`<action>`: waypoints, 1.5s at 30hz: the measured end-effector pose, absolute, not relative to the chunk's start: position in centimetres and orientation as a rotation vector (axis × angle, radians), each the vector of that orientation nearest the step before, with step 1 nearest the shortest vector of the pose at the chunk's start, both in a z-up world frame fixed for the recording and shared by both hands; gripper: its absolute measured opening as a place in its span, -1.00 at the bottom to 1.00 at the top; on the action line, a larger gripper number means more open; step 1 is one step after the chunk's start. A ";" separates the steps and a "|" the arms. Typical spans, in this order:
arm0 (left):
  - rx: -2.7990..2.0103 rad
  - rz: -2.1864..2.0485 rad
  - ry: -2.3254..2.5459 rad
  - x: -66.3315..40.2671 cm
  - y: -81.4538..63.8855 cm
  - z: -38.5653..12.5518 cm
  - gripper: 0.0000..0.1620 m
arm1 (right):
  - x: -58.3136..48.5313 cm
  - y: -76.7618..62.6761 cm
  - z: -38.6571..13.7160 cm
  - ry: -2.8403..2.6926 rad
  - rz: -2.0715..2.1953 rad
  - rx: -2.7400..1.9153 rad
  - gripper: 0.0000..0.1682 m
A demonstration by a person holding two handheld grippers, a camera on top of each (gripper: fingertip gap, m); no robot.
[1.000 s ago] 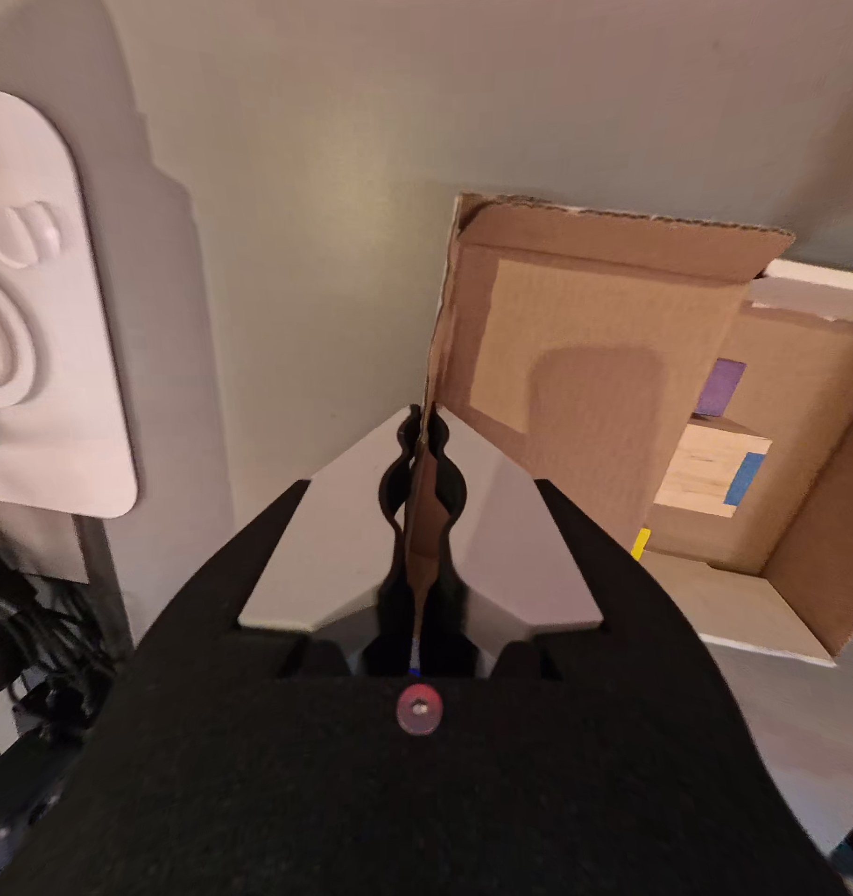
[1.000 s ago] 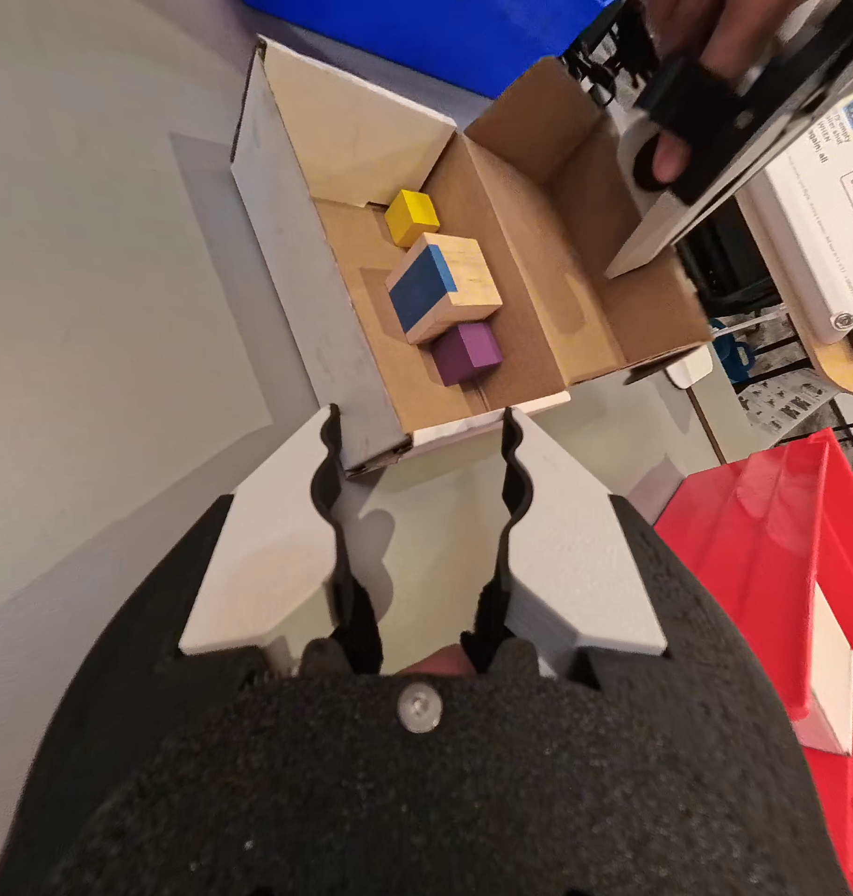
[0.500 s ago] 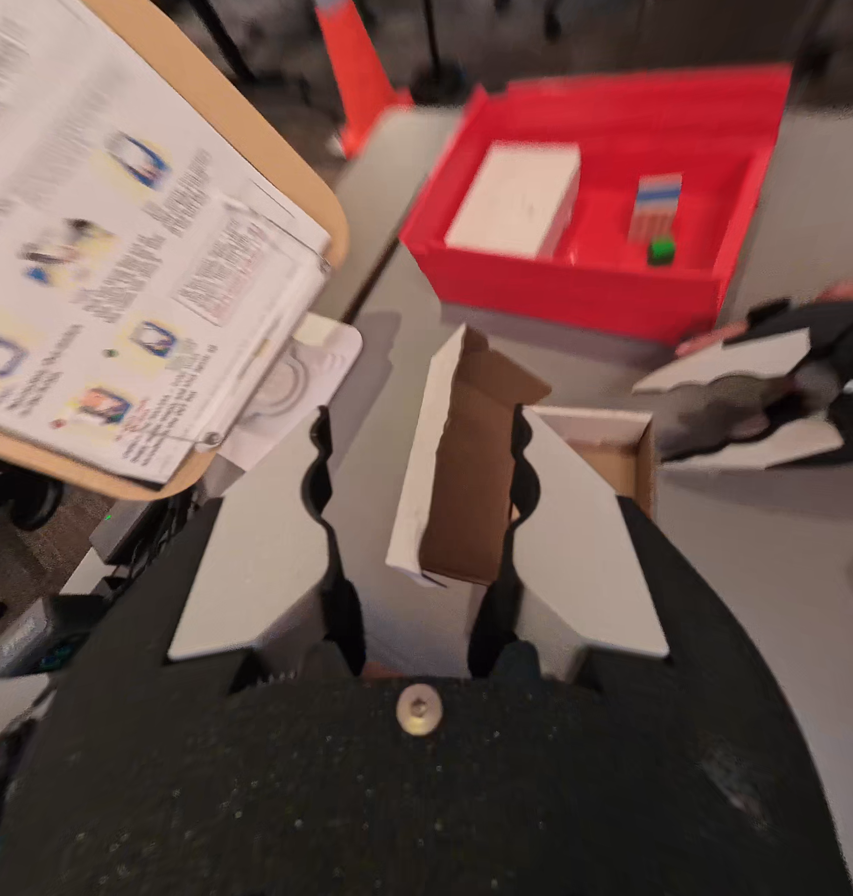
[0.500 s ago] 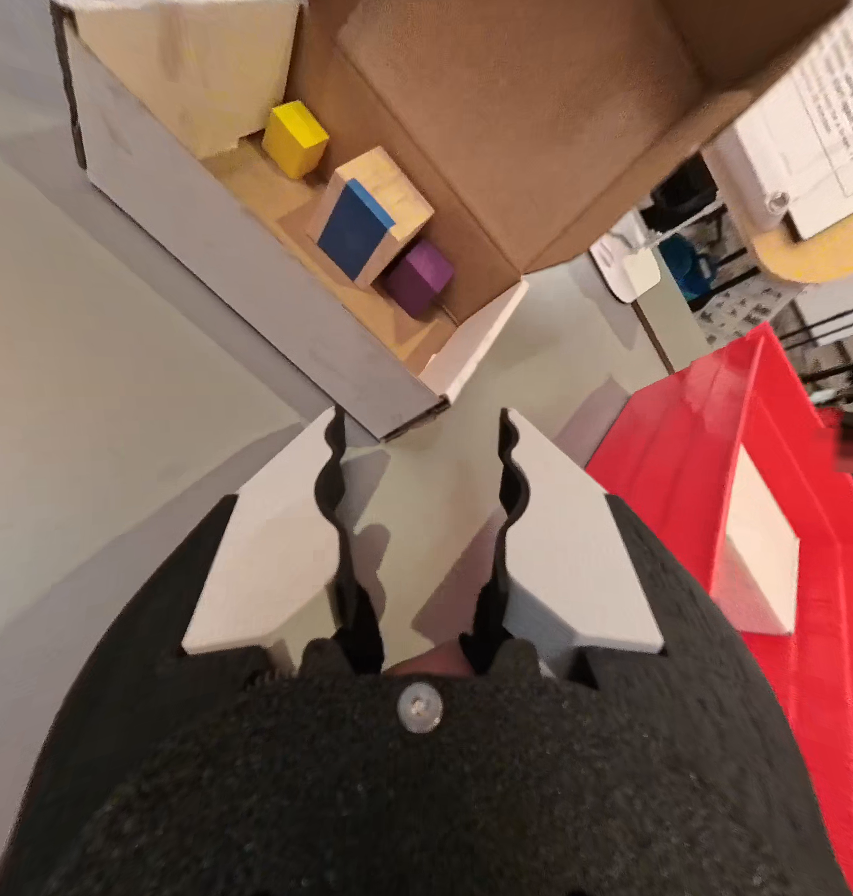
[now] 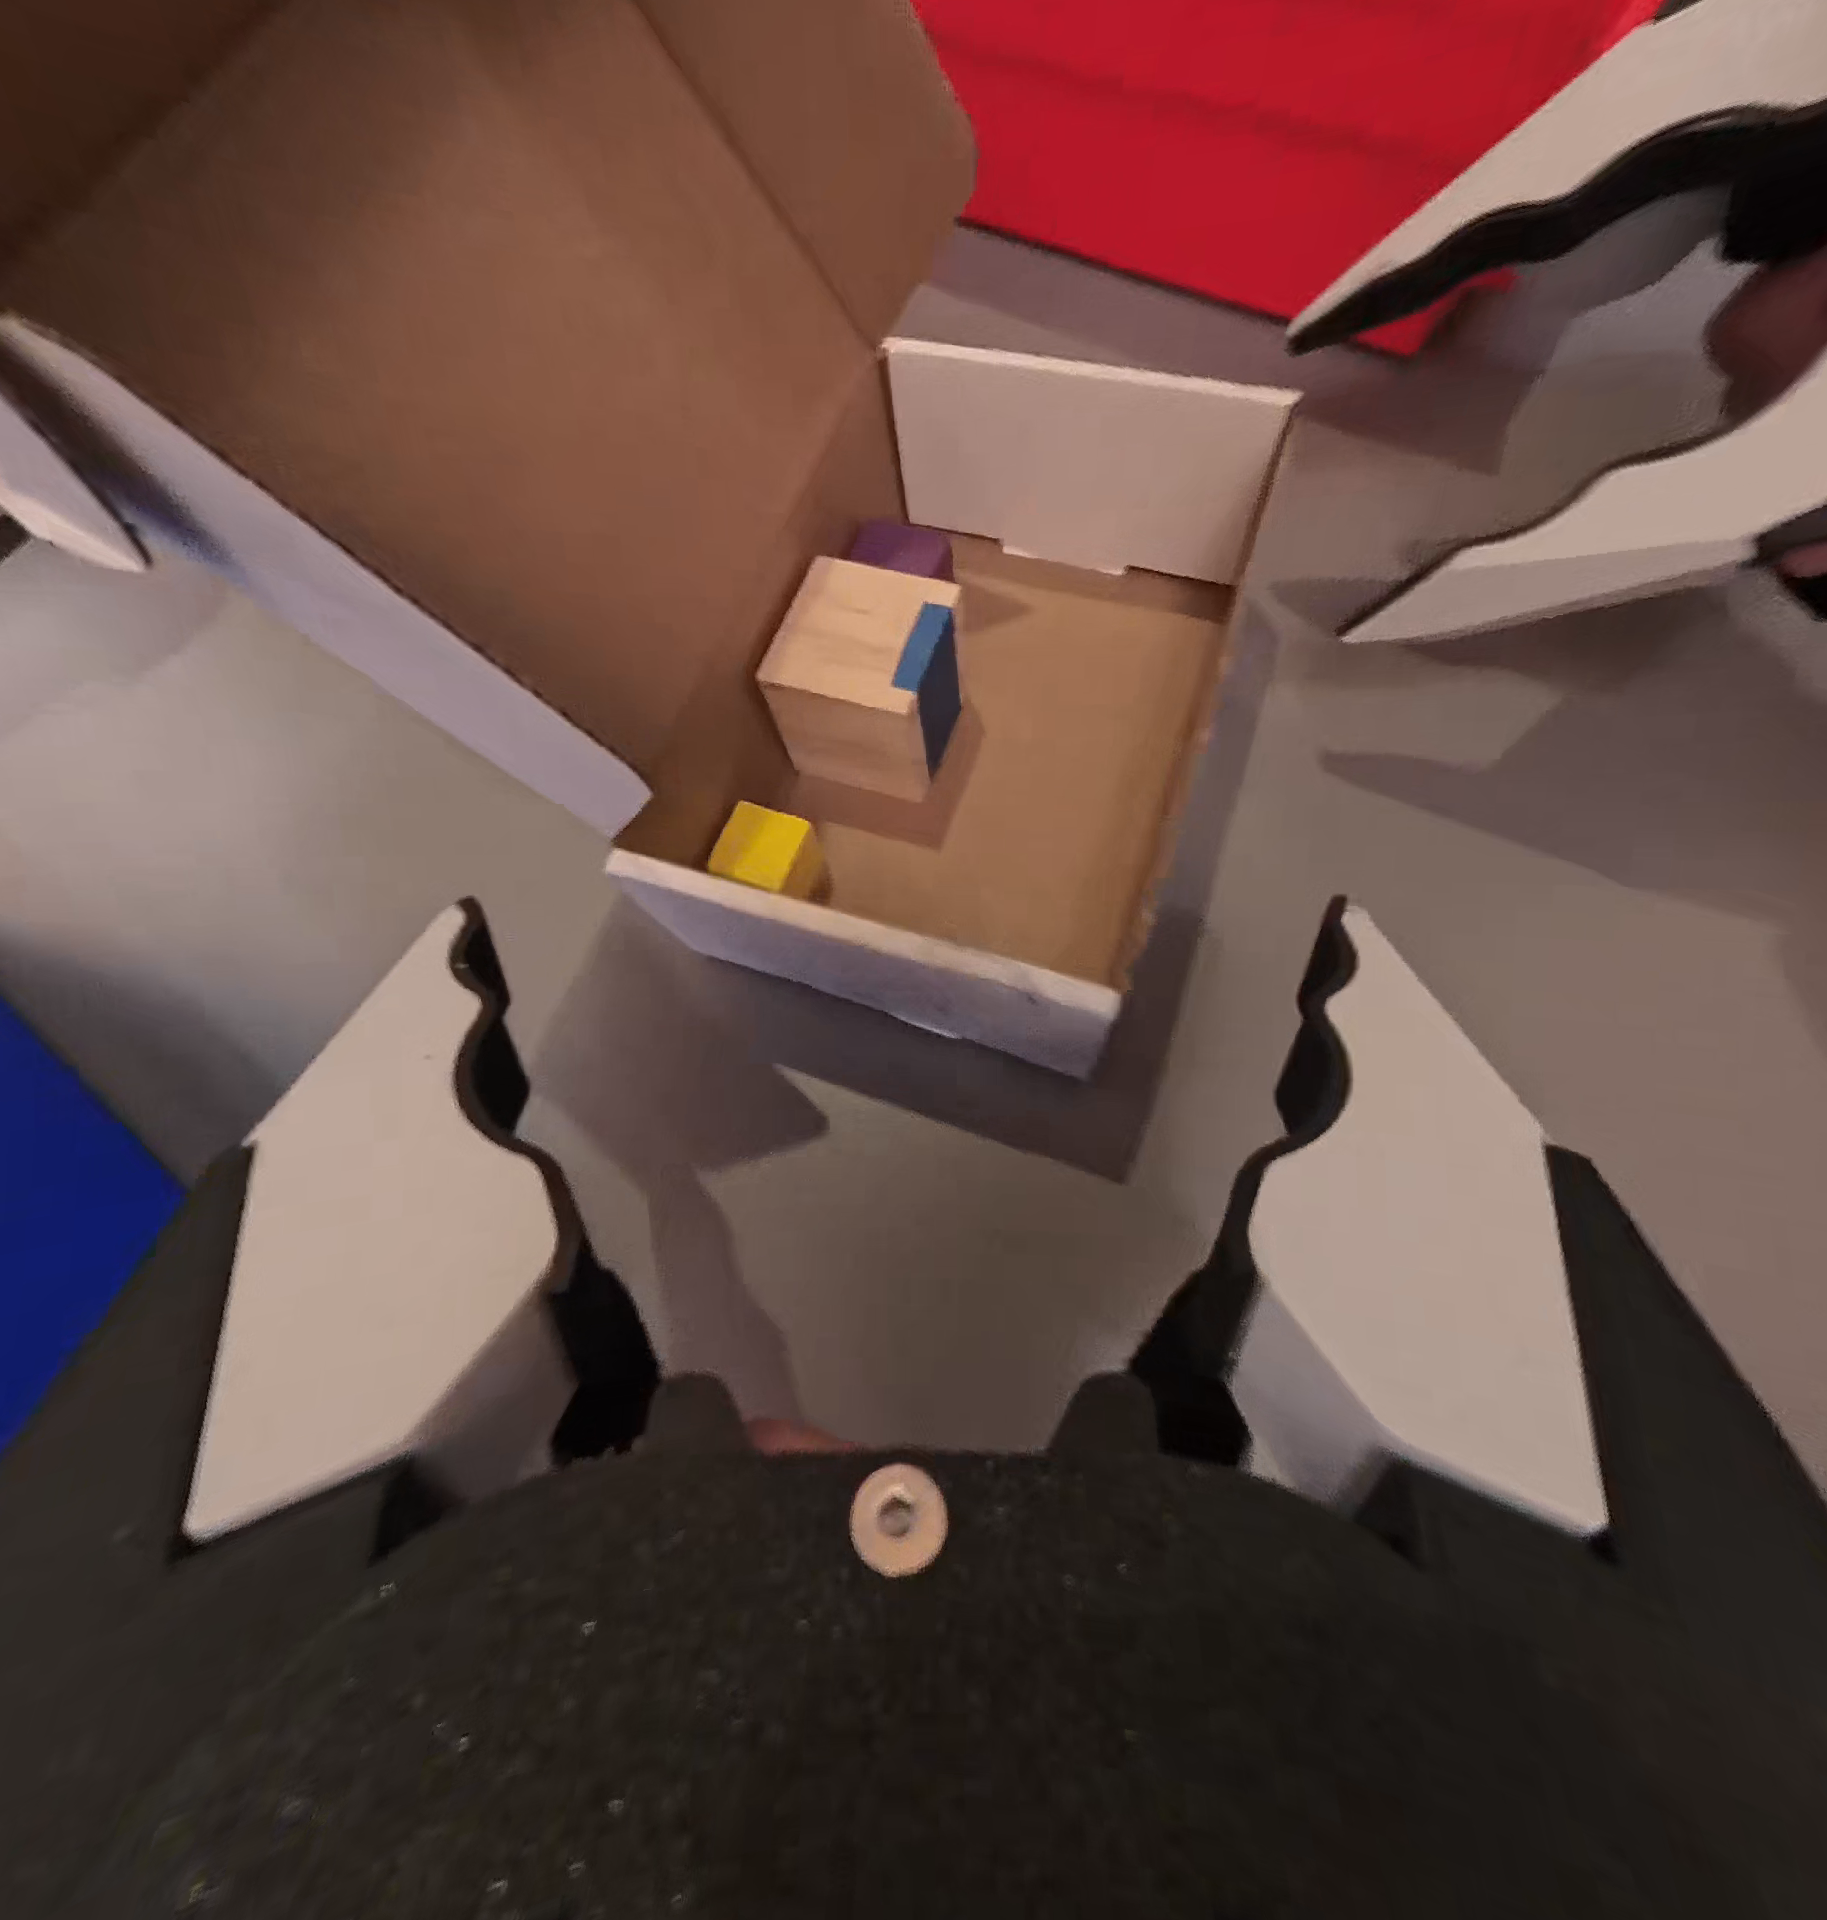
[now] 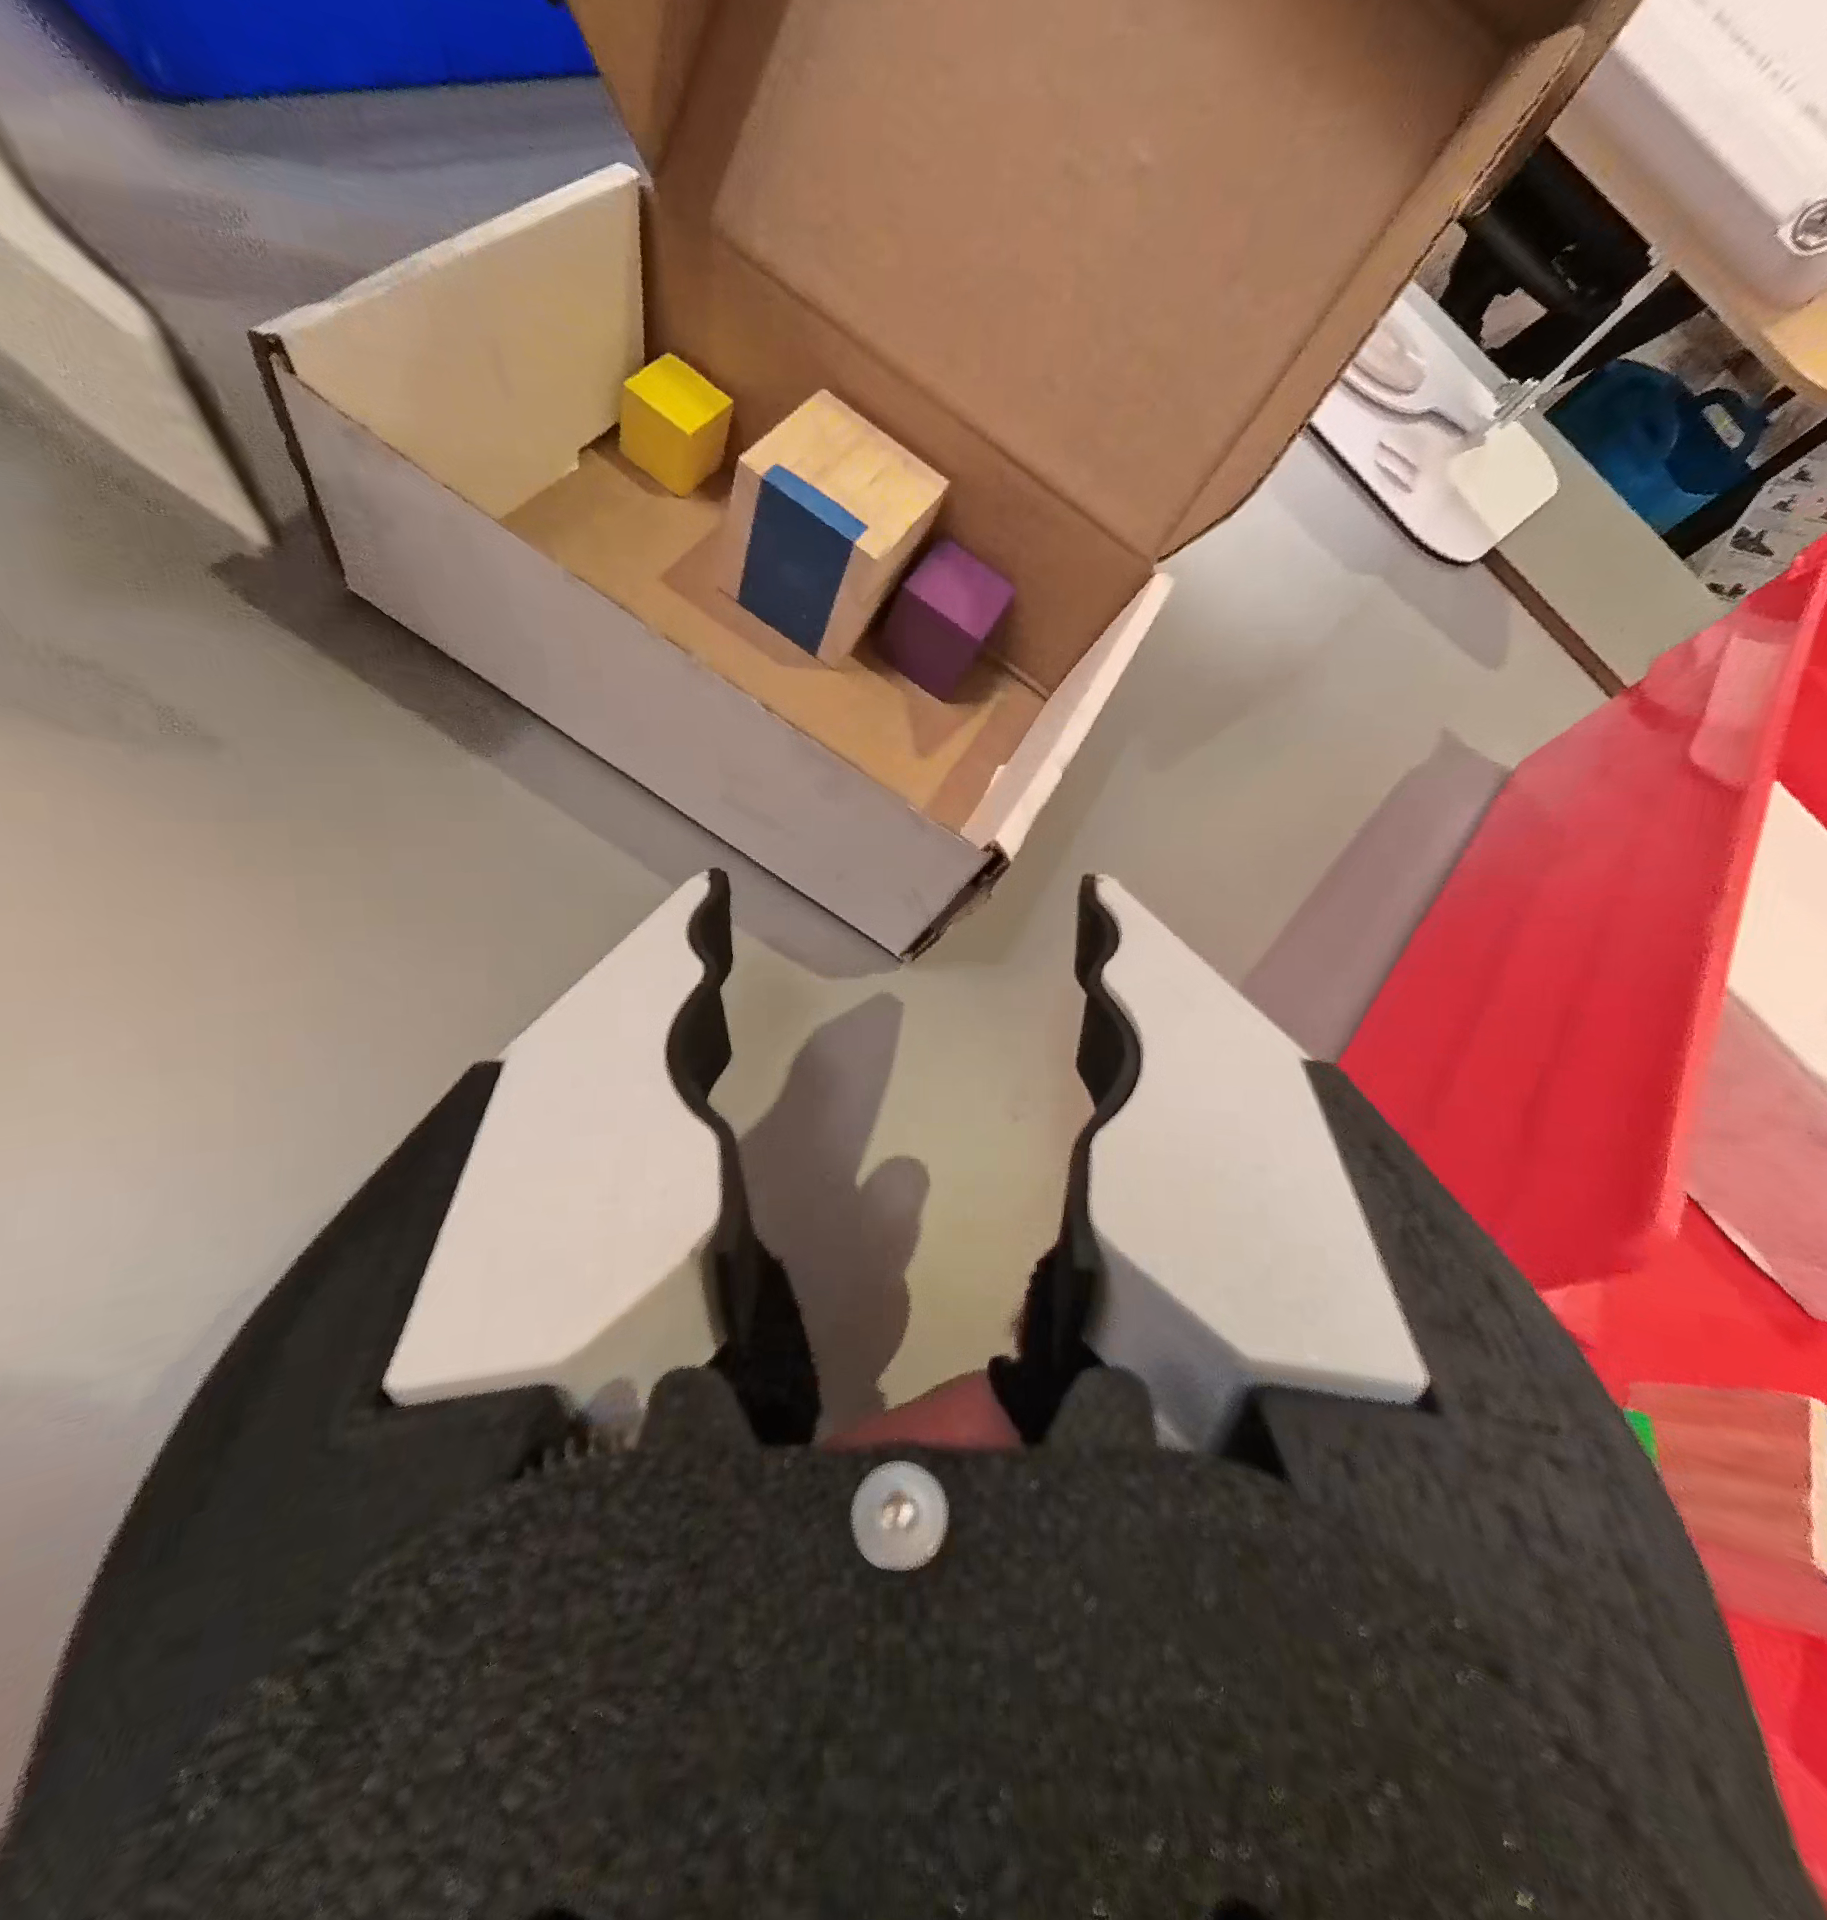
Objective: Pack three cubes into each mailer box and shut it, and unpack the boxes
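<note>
Cardboard fills the upper left of the left wrist view: the brown inside of the lid of the mailer box, raised and leaning away from the tray. The box stands on the grey surface, white outside and brown inside. Three cubes sit on its floor along the lid side: a small yellow cube in the near corner, a larger wooden cube with a blue face behind it, and a purple cube mostly hidden behind that one, by the far wall. The left hand-held gripper hangs above the surface just short of the box's near wall, its jaws spread wide and holding nothing. The right hand-held gripper shows at the upper right, beside the box and apart from it, jaws parted and empty. A red bin lies beyond the box, and a blue object sits at the left edge.

From the right wrist view, the same mailer box sits ahead on the surface with its lid standing up at the back. The yellow cube, the wooden cube and the purple cube line up along the hinge side, the wooden one in the middle, the purple one close against it. The right hand-held gripper is moderately open with nothing between its jaws, its tips just short of the box's near corner. The red bin lies to the right, a white box inside it and a striped block nearer the camera. A blue bin sits at the top left.
</note>
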State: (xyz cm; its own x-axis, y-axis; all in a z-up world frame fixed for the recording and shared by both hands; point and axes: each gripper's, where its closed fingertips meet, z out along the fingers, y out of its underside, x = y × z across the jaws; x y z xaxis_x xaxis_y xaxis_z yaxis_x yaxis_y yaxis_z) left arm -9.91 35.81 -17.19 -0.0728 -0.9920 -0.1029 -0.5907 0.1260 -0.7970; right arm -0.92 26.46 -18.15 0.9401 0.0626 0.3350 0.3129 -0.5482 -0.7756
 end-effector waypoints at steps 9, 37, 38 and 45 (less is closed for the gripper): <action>-1.499 -0.790 1.804 -7.0 35.3 -19.0 0.47 | -3.5 25.7 -15.7 -0.068 0.134 -2.112 -0.15; -1.708 -0.700 1.473 -7.1 35.3 -18.9 0.45 | -2.0 37.6 -19.2 -0.008 -0.059 -2.646 -0.52; -1.702 -0.700 1.479 -7.1 35.3 -18.9 0.45 | -1.9 37.4 -18.8 0.001 -0.040 -2.635 -0.52; -1.685 -0.689 1.505 -7.1 35.2 -18.9 0.45 | -0.2 35.1 -9.3 0.036 -0.005 -2.452 -0.51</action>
